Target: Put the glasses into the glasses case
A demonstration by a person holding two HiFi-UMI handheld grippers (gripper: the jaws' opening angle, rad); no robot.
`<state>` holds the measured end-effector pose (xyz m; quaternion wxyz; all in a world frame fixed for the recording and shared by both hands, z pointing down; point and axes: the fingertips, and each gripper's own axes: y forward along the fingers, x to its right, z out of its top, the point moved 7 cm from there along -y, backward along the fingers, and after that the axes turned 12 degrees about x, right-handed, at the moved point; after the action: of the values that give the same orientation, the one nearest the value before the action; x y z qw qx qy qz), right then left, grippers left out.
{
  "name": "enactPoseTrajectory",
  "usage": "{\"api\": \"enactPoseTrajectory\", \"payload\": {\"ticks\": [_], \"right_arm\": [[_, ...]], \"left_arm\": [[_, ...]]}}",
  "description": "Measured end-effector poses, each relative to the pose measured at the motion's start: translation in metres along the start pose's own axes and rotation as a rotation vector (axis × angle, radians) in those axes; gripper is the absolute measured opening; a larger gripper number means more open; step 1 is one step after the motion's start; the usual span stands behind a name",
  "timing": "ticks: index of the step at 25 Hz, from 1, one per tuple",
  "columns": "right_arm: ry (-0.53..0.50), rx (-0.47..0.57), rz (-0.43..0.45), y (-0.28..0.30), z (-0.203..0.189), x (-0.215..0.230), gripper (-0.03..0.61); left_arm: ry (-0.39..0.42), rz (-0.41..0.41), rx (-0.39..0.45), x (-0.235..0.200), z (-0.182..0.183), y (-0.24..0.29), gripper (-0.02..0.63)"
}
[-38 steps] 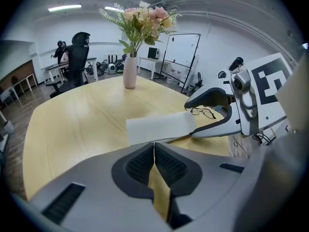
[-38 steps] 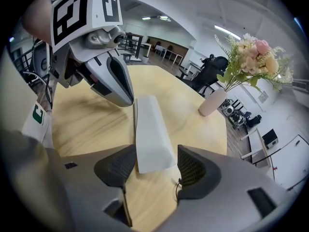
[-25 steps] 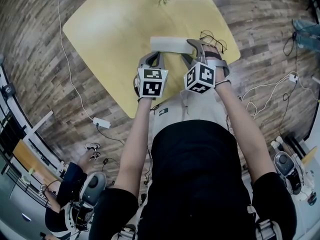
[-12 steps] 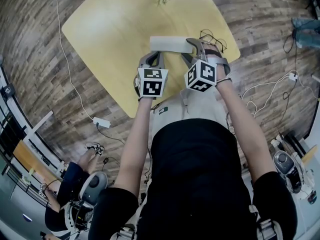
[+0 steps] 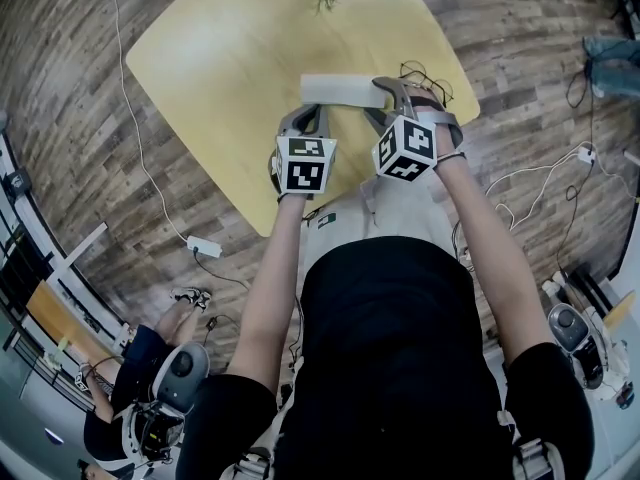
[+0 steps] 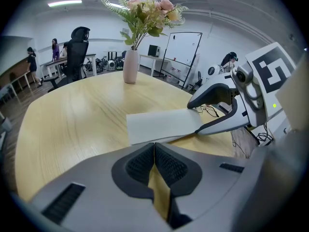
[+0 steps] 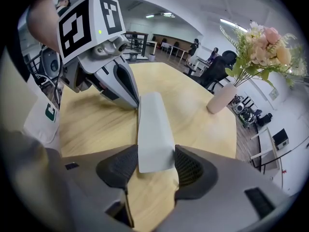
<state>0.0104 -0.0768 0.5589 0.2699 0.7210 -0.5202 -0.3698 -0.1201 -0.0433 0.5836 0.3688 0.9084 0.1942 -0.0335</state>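
The right gripper (image 7: 155, 164) is closing its jaws onto one end of the glasses case (image 7: 152, 122). The left gripper (image 6: 154, 148) is sitting near the other end, jaws pressed together and empty.

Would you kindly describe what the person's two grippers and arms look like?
Both the left gripper and right gripper are grey plastic with black ribbed pads, each carrying a white cube of black square markers. The person wears a black top; forearms unsleeved.
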Motion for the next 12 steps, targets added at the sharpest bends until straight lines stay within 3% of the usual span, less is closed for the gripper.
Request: {"api": "enactPoseTrajectory", "payload": {"ticks": [12], "right_arm": [[0.034, 0.012, 0.022, -0.0037, -0.0002, 0.0046, 0.249]], "left_arm": [[-0.008, 0.004, 0.003, 0.0016, 0.0021, 0.0006, 0.023]]}}
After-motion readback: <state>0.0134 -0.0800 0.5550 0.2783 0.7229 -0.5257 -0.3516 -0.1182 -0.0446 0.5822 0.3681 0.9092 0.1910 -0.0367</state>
